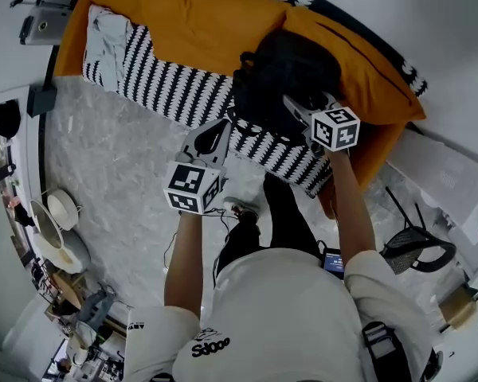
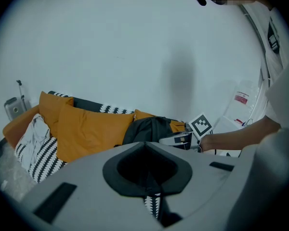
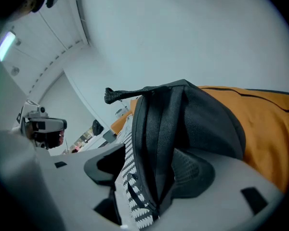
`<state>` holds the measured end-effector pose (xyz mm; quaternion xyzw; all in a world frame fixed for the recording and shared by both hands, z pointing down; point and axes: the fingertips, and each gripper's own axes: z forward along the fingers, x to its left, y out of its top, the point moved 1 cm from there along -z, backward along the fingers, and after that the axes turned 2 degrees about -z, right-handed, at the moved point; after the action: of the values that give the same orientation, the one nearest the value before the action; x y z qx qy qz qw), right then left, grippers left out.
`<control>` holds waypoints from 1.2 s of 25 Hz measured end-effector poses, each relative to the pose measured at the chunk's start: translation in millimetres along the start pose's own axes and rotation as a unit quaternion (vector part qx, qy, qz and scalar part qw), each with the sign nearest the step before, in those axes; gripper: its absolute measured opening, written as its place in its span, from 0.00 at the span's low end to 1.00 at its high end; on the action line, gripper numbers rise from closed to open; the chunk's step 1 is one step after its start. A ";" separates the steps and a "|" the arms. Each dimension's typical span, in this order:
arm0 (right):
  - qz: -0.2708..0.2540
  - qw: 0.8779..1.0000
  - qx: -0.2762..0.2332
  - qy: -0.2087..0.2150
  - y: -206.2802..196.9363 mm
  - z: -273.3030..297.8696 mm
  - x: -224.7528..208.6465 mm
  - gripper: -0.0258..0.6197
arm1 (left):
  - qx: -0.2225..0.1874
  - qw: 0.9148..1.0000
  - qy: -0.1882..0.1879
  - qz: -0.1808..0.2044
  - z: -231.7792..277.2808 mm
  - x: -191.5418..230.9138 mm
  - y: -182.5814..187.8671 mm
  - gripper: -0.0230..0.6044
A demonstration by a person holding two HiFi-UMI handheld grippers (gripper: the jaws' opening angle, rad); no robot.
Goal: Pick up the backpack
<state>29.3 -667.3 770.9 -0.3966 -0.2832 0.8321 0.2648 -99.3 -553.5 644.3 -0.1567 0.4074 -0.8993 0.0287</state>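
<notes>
**Left.** Your left gripper (image 1: 213, 136) has its jaws together with nothing between them. It hangs over the front edge of the cover (image 1: 163, 82). The backpack (image 1: 283, 70) lies ahead of it and to its right, near but not touching.

**Centre.** The backpack is black woven fabric, soft and rounded, with a mesh-padded panel on one face. It sits on the cover and leans back against an orange cushion (image 1: 199, 22). From your right gripper, its long axis runs up and away from the jaws, roughly upright. A short black strap end (image 3: 116, 95) juts sideways near its top. The cover is a black-and-white zigzag weave, and the cushion is plain matte cloth.

**Right.** Your right gripper (image 1: 296, 106) has its jaws spread wide, straddling the backpack's near lower edge. The mesh panel lies against one jaw. On the other side, cover shows in the gap between jaw and bag, so nothing is clamped yet.

**Key relation.** Your right hand is the nearer by far, since the bag is already between its jaws, while your left would have to reach forward and right. The fabric looks slack, so a grip there will likely gather cloth rather than meet a firm edge.
</notes>
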 end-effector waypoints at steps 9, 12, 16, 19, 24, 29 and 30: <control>-0.016 0.997 0.014 0.076 -1.1 19.1 -0.8 0.48 | 0.008 1.000 -0.003 -0.007 18.5 12.9 -3.6 0.07; -0.024 0.996 0.025 0.086 -3.5 31.2 7.5 0.48 | 0.010 1.000 -0.002 -0.007 20.7 18.2 -3.2 0.07; -0.024 0.996 0.024 0.080 -3.8 49.2 13.2 0.48 | 0.011 1.000 0.002 -0.012 22.5 23.9 -4.3 0.07; -0.006 0.998 0.016 0.066 -3.6 59.9 12.5 0.48 | 0.010 1.000 0.004 -0.017 20.4 28.4 -6.4 0.07; -0.002 0.999 0.021 0.044 -5.3 72.2 12.7 0.38 | 0.008 1.000 0.008 -0.025 12.3 39.7 -13.1 0.07; -0.003 0.999 0.013 0.048 -7.2 61.9 24.3 0.27 | 0.003 1.000 0.008 -0.024 -3.1 43.6 -19.2 0.07; -0.002 0.999 0.009 0.049 -7.8 58.1 29.2 0.23 | 0.002 1.000 0.007 -0.023 -7.8 43.6 -20.3 0.07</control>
<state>-32.0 -657.6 791.9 -0.4342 -0.2627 0.8137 0.2834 -141.6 -542.1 665.8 -0.1595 0.4019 -0.9017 0.0054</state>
